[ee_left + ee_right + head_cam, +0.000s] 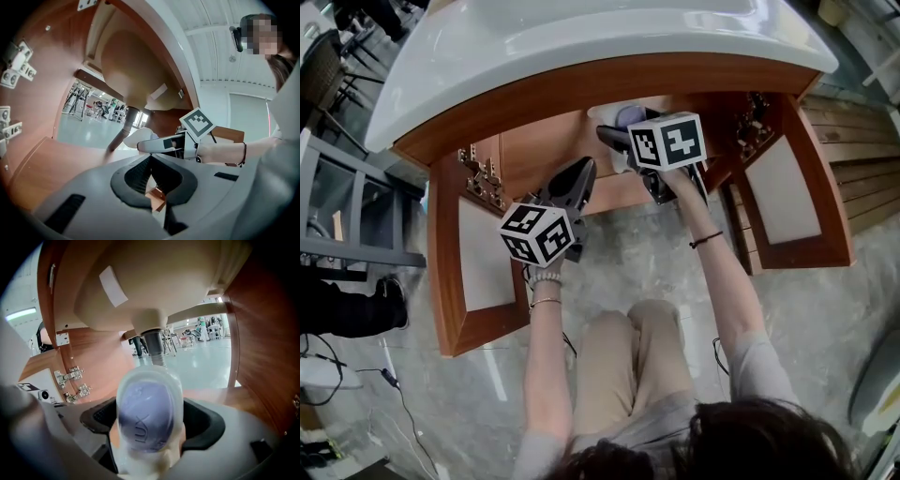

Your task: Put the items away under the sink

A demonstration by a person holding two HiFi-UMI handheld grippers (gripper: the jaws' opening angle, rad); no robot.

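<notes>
A white bottle with a purple label (149,420) lies between the jaws of my right gripper (150,427), which is shut on it. In the head view this bottle (623,117) and the right gripper (621,142) are inside the open wooden cabinet (534,141) under the white sink (581,37). My left gripper (578,180) hovers at the cabinet's front left, shut with nothing in it. From the left gripper view its jaws (150,161) meet at the tips, and the right gripper (161,144) with the bottle (136,137) shows ahead.
Both cabinet doors stand open, the left door (483,272) and the right door (792,192). A grey drain pipe (152,345) drops from the basin at the cabinet's middle. Metal hinges (483,178) sit on the left wall. The person's knees (628,347) are on the tiled floor.
</notes>
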